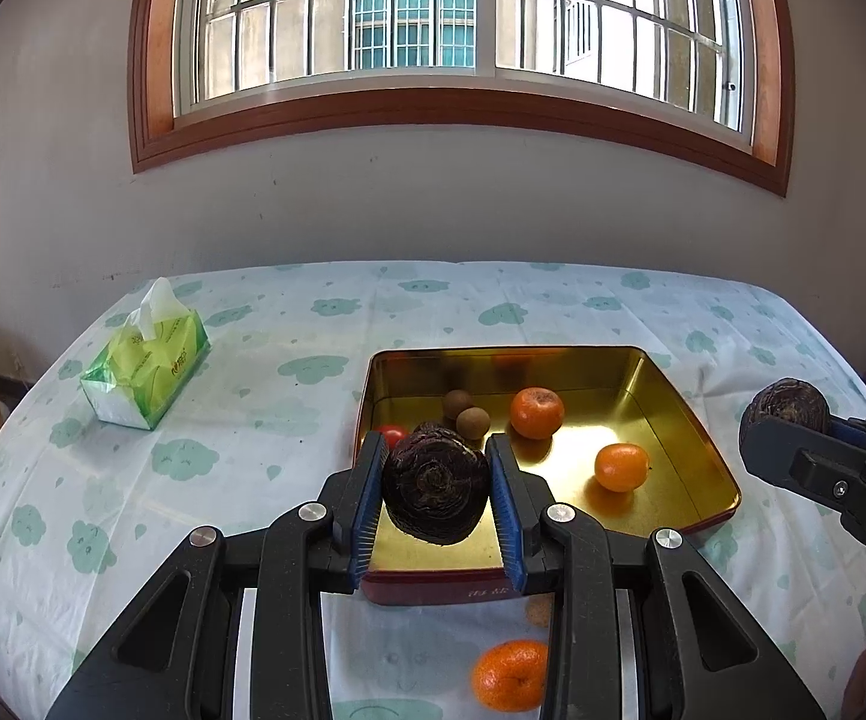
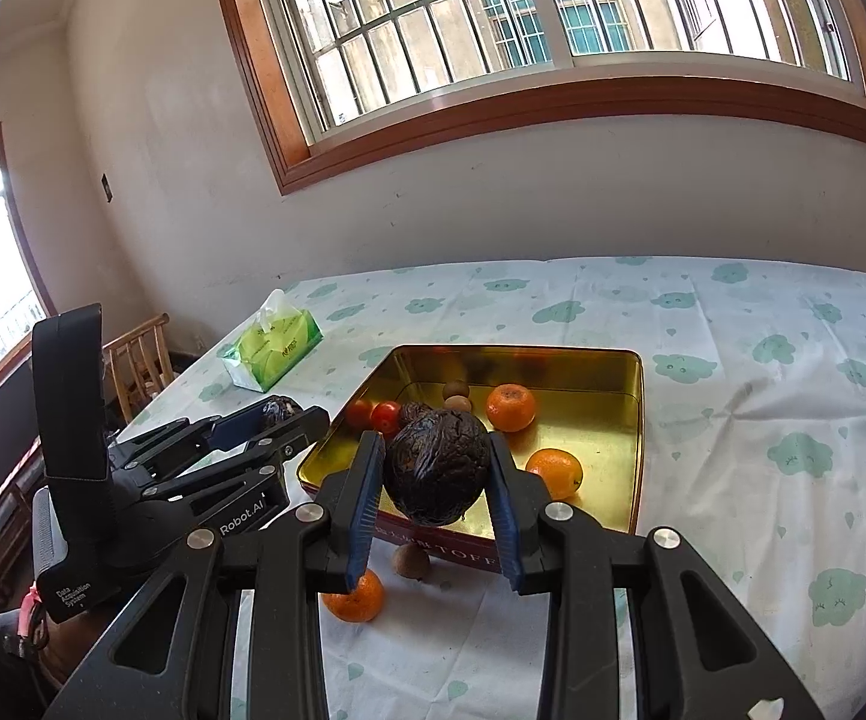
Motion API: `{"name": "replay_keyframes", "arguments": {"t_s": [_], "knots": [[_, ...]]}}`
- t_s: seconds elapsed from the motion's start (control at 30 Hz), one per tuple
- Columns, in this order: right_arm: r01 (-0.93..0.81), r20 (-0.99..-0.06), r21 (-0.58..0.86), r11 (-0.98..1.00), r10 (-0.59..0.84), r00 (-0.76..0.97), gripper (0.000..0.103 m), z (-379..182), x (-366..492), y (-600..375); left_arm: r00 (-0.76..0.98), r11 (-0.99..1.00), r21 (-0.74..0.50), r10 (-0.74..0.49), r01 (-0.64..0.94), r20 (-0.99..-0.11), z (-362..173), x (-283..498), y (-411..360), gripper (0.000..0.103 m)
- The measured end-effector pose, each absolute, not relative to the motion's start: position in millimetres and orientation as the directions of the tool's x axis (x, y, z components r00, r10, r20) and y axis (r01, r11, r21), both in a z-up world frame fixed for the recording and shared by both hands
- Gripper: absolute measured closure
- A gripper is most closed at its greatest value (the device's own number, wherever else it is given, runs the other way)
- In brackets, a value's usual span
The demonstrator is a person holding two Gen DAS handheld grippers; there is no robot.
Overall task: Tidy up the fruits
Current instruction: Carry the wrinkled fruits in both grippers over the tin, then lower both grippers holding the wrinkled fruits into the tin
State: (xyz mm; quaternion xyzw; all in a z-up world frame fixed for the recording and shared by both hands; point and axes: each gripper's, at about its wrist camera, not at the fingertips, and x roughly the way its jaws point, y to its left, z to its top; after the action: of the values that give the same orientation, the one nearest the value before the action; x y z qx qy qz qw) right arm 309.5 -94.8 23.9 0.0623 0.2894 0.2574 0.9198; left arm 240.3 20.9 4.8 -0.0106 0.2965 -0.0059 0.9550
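My left gripper (image 1: 436, 444) is shut on a dark wrinkled fruit (image 1: 436, 489), held over the near edge of a gold tin tray (image 1: 505, 351). In the tray lie two oranges (image 1: 537, 413) (image 1: 621, 467), two small brown fruits (image 1: 472, 421) and a red tomato (image 1: 393, 435). My right gripper (image 2: 435, 441) is shut on a second dark wrinkled fruit (image 2: 438, 474) just before the tray's near rim (image 2: 517, 349). Each gripper also shows in the other's view, the right gripper (image 1: 793, 420) to the tray's right and the left gripper (image 2: 280, 417) at its left corner.
On the cloud-print tablecloth in front of the tray lie an orange (image 1: 510, 675) (image 2: 355, 597) and a small brown fruit (image 2: 410, 559). A green tissue pack (image 1: 145, 372) stands at the far left. A wooden chair (image 2: 139, 360) is beside the table's left edge.
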Motion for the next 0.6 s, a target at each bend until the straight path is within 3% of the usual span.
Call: {"name": "replay_keyframes", "arguments": {"t_s": [0.6], "knots": [[-0.415,-0.507,0.276,0.867,0.498,0.703,0.071,13.2,338.3,-94.2,0.826,1.000,-0.023,-0.015,0.002,-0.563,1.0,270.9,23.3,0.069]]}}
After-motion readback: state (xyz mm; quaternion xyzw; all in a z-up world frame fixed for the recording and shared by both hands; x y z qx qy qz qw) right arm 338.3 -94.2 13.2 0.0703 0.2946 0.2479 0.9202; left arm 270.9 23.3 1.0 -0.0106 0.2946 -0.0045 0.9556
